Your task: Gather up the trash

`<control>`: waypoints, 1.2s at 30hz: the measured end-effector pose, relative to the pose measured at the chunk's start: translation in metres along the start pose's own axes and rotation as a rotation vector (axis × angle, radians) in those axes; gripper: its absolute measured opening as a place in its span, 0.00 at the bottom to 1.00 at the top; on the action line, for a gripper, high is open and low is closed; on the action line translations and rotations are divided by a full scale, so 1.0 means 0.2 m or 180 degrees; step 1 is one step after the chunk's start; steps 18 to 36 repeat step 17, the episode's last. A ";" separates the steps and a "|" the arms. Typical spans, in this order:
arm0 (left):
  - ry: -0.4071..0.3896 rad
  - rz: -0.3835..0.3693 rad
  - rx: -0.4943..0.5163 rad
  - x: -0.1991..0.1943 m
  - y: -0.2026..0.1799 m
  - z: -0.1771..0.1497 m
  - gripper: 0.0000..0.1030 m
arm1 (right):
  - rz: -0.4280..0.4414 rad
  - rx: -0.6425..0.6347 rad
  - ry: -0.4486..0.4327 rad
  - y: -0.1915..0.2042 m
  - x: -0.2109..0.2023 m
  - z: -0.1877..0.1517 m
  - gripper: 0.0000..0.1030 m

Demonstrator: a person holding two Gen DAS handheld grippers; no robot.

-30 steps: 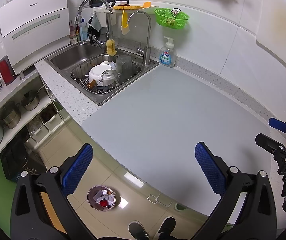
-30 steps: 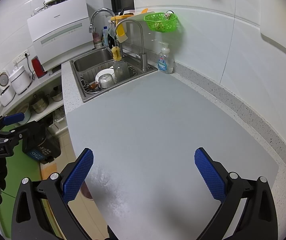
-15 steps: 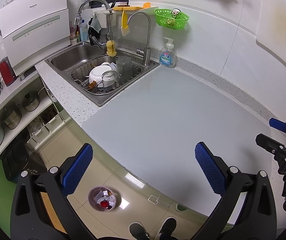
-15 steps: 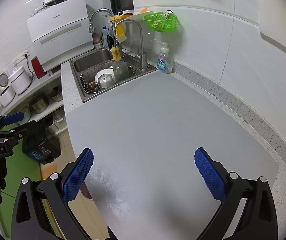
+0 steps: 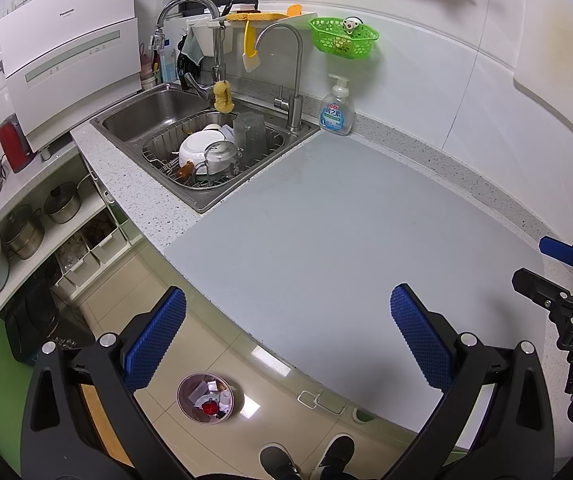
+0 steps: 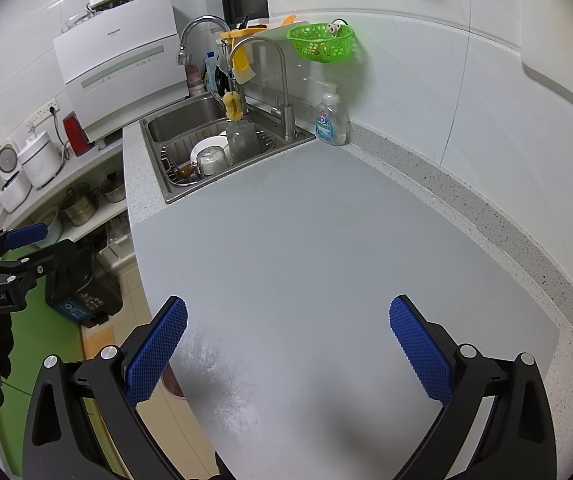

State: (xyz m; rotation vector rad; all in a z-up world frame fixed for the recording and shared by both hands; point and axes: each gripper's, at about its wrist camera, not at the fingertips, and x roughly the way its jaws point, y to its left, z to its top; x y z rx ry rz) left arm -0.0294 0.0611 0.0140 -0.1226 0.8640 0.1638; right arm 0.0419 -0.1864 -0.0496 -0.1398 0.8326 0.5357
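A small round bin (image 5: 209, 397) with scraps of trash in it stands on the floor below the counter edge, in the left wrist view. My left gripper (image 5: 286, 344) is open and empty, held above the counter's front edge and over the bin. My right gripper (image 6: 286, 346) is open and empty above the grey mat (image 6: 326, 260) on the counter. Each gripper shows at the edge of the other's view: the right one (image 5: 566, 280) and the left one (image 6: 10, 248). No loose trash shows on the mat.
A steel sink (image 5: 190, 136) with a dish rack, bowl and glasses sits at the back left. A soap bottle (image 5: 337, 109) stands by the wall, under a green basket (image 5: 343, 38). Shelves with pots (image 5: 22, 232) and a dark bin (image 6: 82, 292) stand left of the counter.
The left wrist view has shifted very slightly. Both grippers stay open and nearly still.
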 end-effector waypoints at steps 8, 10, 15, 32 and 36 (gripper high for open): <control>0.0012 0.0052 0.0027 0.00 0.00 0.00 0.97 | -0.0001 0.0005 0.0002 0.00 0.00 0.00 0.94; 0.0050 0.0053 0.0029 0.01 0.00 0.01 0.97 | 0.0000 0.0003 0.0002 -0.01 0.00 0.01 0.94; 0.0029 0.0194 0.0076 0.03 -0.01 0.02 0.97 | 0.0003 0.0017 0.0003 -0.02 0.01 -0.01 0.94; 0.0025 0.0235 0.0152 0.04 -0.03 0.02 0.97 | 0.0000 0.0027 0.0004 -0.02 0.01 -0.01 0.94; 0.0025 0.0235 0.0152 0.04 -0.03 0.02 0.97 | 0.0000 0.0027 0.0004 -0.02 0.01 -0.01 0.94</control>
